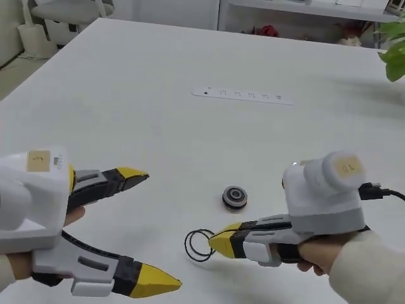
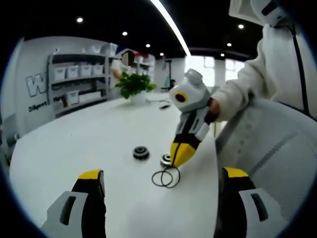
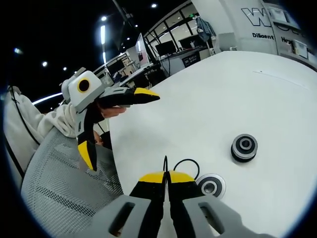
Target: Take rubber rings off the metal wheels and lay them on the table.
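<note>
Two thin black rubber rings [image 1: 197,244] lie looped on the white table [image 1: 158,114]. My right gripper [image 1: 212,242] is shut, its yellow tips pinching one rubber ring [image 3: 165,161] while a second loop [image 3: 187,164] rests beside it. A bare silver wheel [image 3: 210,185] sits just right of its jaws. Farther off stands a metal wheel [image 1: 235,197] that still wears its black rubber ring. My left gripper [image 1: 161,229] hovers wide open to the left of the rings, holding nothing. From its own view, the left gripper [image 2: 162,172] faces the right gripper [image 2: 179,157] and the rings [image 2: 166,177].
A white power strip [image 1: 243,95] lies across the far middle of the table. A green plant [image 1: 395,47] stands at the far right corner. A grey mesh chair [image 3: 59,178] is beside the table's near edge.
</note>
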`<state>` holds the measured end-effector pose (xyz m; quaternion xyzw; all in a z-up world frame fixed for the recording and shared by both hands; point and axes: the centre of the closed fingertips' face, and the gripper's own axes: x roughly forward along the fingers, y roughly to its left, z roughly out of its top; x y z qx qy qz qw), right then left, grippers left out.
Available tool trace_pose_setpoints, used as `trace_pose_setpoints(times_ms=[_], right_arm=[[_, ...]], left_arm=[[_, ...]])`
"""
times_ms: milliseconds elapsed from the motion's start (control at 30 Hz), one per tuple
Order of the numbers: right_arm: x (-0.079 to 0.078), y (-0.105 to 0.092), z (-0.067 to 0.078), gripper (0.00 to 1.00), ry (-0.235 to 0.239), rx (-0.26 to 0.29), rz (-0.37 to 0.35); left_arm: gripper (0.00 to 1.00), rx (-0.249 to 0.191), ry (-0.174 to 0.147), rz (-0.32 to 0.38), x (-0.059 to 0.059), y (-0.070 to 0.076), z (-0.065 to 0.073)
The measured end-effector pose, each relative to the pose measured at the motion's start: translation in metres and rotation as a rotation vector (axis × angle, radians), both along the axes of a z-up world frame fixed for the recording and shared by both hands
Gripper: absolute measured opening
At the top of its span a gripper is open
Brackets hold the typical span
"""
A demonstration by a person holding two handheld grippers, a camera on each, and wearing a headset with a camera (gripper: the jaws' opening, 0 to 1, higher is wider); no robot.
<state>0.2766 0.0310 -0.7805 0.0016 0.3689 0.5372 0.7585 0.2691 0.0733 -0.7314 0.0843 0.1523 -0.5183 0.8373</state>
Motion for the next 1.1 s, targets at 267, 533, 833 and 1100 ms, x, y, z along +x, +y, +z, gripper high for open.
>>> trace_pose_setpoints(times_ms=[267,533,833,1100], right_arm=[[0.0026,-0.0028,-0.0053,0.0,-0.017,-0.03,-0.01],[0.0041,-0.0028,-0.0045,0.0,-0.043,-0.033,-0.007],[0.0066,-0.0042,-0.0029,0.03,-0.056,-0.034,-0.01],[0.0092,-0.0058,-0.0015,0.05,-0.071,-0.038,-0.013]], left_arm=[[0.99,0.01,-0.001,-0.008,-0.0013,-0.0007,-0.001],[0.99,0.018,-0.002,-0.012,-0.0026,-0.0013,-0.0014],[0.99,0.023,0.001,-0.009,-0.0027,-0.0004,-0.0025],[0.99,0.027,0.002,-0.009,-0.0029,-0.0001,-0.0032]])
